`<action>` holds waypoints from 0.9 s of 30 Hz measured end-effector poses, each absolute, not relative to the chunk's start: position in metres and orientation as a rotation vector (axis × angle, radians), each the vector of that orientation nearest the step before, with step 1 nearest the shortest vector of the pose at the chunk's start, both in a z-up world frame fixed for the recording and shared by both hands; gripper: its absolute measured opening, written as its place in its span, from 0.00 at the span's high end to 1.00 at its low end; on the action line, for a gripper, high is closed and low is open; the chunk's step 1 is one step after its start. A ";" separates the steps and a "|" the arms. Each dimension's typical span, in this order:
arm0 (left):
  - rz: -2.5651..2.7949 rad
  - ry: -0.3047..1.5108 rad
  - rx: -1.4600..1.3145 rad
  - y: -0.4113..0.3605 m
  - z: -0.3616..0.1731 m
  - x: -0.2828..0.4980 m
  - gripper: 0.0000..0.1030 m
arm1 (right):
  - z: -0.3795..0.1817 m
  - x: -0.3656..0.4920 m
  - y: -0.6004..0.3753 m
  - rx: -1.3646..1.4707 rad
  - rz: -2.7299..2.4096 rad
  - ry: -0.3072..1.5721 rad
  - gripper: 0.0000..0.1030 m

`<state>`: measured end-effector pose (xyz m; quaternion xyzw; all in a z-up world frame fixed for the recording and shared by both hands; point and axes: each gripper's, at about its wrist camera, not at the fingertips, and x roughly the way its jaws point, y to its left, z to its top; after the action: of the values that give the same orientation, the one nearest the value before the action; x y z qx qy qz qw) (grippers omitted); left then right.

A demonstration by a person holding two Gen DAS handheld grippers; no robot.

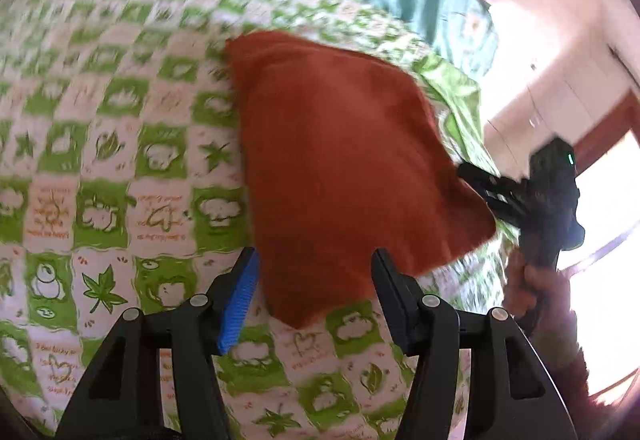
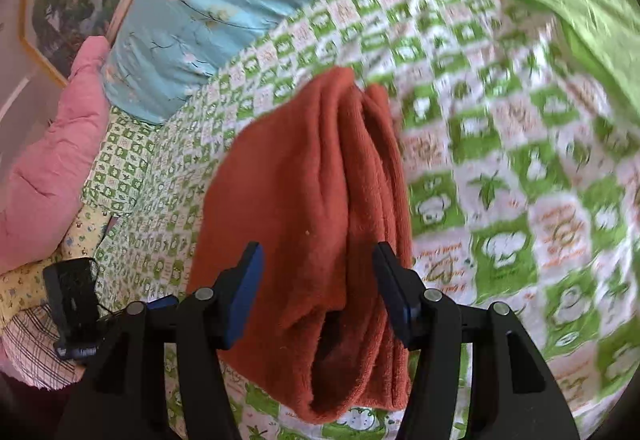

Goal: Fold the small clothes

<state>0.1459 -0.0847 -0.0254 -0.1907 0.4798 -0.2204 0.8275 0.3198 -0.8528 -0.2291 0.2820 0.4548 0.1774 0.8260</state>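
Note:
A folded rust-red cloth (image 1: pixel 344 160) lies on the green-and-white checked bedspread (image 1: pixel 120 168). My left gripper (image 1: pixel 314 280) stands open just above the cloth's near corner, its pads apart from the fabric. In the right wrist view the same cloth (image 2: pixel 304 192) shows several stacked folds with its open end towards me. My right gripper (image 2: pixel 318 280) is open, with the cloth's near end lying between its fingers and neither pad pressing on it. The left wrist view also shows the right gripper (image 1: pixel 480 184) at the cloth's right corner, held by a hand (image 1: pixel 528 288).
A light blue flowered quilt (image 2: pixel 224 0) is bunched at the far side of the bed. A pink padded garment (image 2: pixel 52 168) and other small clothes (image 2: pixel 28 336) lie at the left, beside a black object (image 2: pixel 72 304). A plain green fabric (image 2: pixel 580 0) covers the far right.

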 end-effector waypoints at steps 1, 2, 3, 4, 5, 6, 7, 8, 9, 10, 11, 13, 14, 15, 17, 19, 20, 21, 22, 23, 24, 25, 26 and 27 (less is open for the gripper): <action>-0.481 1.043 -0.430 -0.084 -0.033 0.153 0.40 | -0.231 0.319 -0.852 0.604 0.376 0.966 0.44; -0.488 1.064 -0.450 -0.084 -0.039 0.160 0.36 | -0.232 0.319 -0.852 0.612 0.381 0.964 0.45; -0.494 1.091 -0.473 -0.085 -0.046 0.165 0.34 | -0.234 0.319 -0.852 0.625 0.387 0.960 0.47; -0.504 1.127 -0.498 -0.088 -0.054 0.171 0.34 | -0.234 0.318 -0.852 0.629 0.390 0.960 0.64; -0.520 1.147 -0.520 -0.092 -0.060 0.177 0.42 | -0.235 0.317 -0.852 0.626 0.393 0.973 0.83; -0.526 1.150 -0.520 -0.096 -0.064 0.180 0.52 | -0.234 0.317 -0.851 0.621 0.391 0.982 0.83; -0.517 1.155 -0.500 -0.101 -0.065 0.184 0.66 | -0.229 0.315 -0.851 0.615 0.391 0.973 0.84; -0.512 1.143 -0.475 -0.106 -0.061 0.182 0.74 | -0.219 0.310 -0.854 0.619 0.400 0.934 0.86; -0.522 1.123 -0.456 -0.109 -0.055 0.178 0.77 | -0.210 0.305 -0.859 0.630 0.412 0.897 0.86; -0.534 1.107 -0.437 -0.112 -0.049 0.173 0.80 | -0.206 0.302 -0.860 0.629 0.407 0.882 0.86; -0.545 1.102 -0.420 -0.114 -0.045 0.168 0.82 | -0.203 0.297 -0.863 0.608 0.383 0.877 0.86; -0.551 1.102 -0.389 -0.117 -0.047 0.164 0.82 | -0.214 0.295 -0.862 0.555 0.340 0.919 0.86; -0.550 1.106 -0.377 -0.117 -0.050 0.164 0.75 | -0.230 0.297 -0.862 0.541 0.309 0.968 0.86; -0.544 1.123 -0.374 -0.117 -0.055 0.166 0.68 | -0.245 0.299 -0.863 0.563 0.302 1.005 0.86; -0.543 1.162 -0.429 -0.109 -0.060 0.177 0.53 | -0.255 0.298 -0.866 0.620 0.307 1.007 0.84; -0.543 1.159 -0.467 -0.098 -0.058 0.191 0.44 | -0.244 0.292 -0.869 0.633 0.291 0.960 0.80; -0.537 1.157 -0.469 -0.095 -0.057 0.197 0.37 | -0.237 0.288 -0.868 0.617 0.274 0.941 0.77; -0.532 1.150 -0.469 -0.093 -0.054 0.204 0.36 | -0.230 0.284 -0.867 0.602 0.262 0.921 0.75; -0.523 1.137 -0.465 -0.091 -0.051 0.215 0.34 | -0.226 0.281 -0.867 0.598 0.262 0.907 0.68; -0.518 1.136 -0.462 -0.087 -0.050 0.220 0.33 | -0.223 0.278 -0.867 0.603 0.268 0.892 0.62; -0.510 1.136 -0.469 -0.086 -0.048 0.230 0.33 | -0.223 0.278 -0.866 0.604 0.271 0.890 0.60; -0.505 1.134 -0.486 -0.084 -0.047 0.242 0.33 | -0.223 0.279 -0.866 0.603 0.272 0.893 0.59; -0.501 1.134 -0.497 -0.082 -0.046 0.250 0.33 | -0.225 0.280 -0.865 0.602 0.275 0.898 0.59; -0.490 1.132 -0.507 -0.080 -0.045 0.260 0.33 | -0.229 0.281 -0.864 0.605 0.280 0.910 0.59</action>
<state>0.2596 -0.0802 -0.0450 -0.2350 0.5249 -0.2273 0.7859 0.2811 -0.8636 -0.2293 0.2869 0.4313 0.1326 0.8450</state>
